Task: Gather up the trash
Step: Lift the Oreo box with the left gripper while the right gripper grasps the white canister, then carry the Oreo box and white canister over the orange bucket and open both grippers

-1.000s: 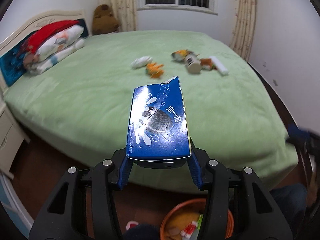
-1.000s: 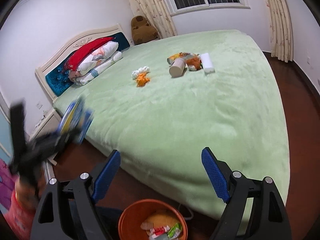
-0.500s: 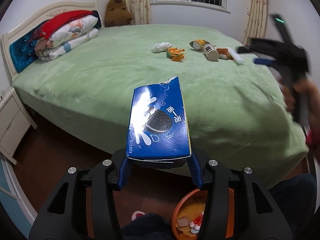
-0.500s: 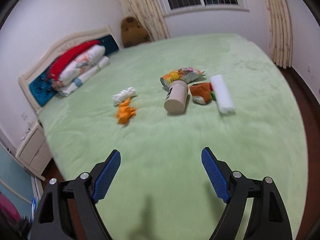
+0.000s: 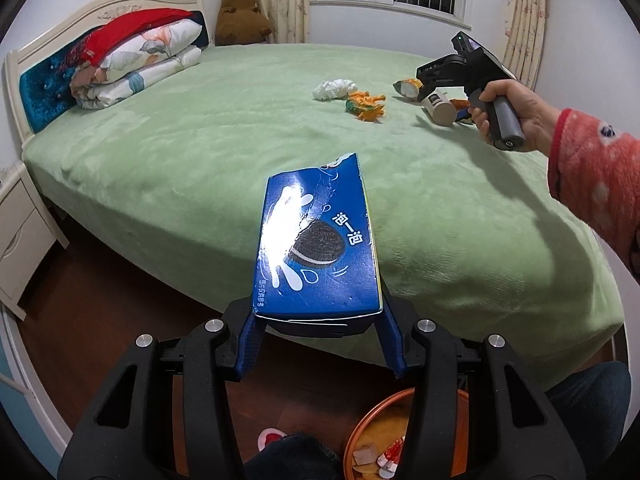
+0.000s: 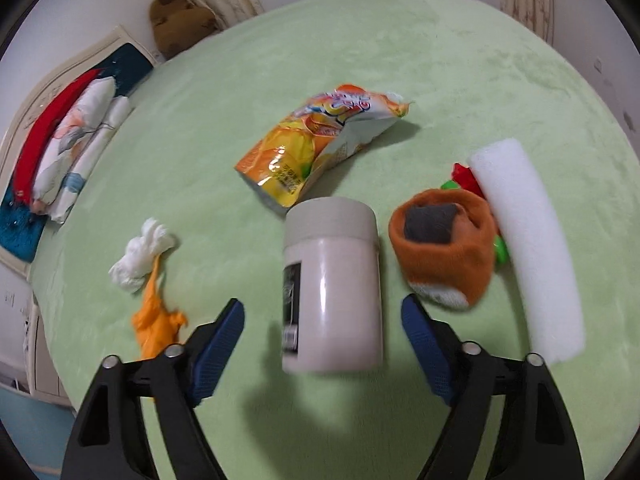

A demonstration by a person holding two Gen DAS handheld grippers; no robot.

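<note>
1. Blue cardboard fills the middle of the left wrist view: the left gripper (image 5: pixel 319 340) is clamped on the near end of a blue cookie box (image 5: pixel 318 246), its blue pads pressing both sides, and the box juts forward over the near edge of the green bed (image 5: pixel 200 152).
2. Below that box, at the bottom edge, an orange bin (image 5: pixel 404 436) stands on the dark floor with wrappers inside.
3. Beyond the box, far across the bed, a hand (image 5: pixel 516 114) in a red fleece sleeve holds the right gripper's handle over the litter: a white tissue wad (image 5: pixel 334 89), an orange wrapper (image 5: pixel 366 106) and a pale jar (image 5: pixel 440 106).
4. Right wrist view: the right gripper (image 6: pixel 323 316) has just been closing, yet its pads stand apart from the pale jar (image 6: pixel 332 284), which lies on its side between them on the bed.
5. Around the jar: a yellow snack bag (image 6: pixel 316 144) beyond it, an orange sock (image 6: pixel 444 248) and white foam roll (image 6: pixel 524 248) to its right, tissue and orange wrapper to its left.
</note>
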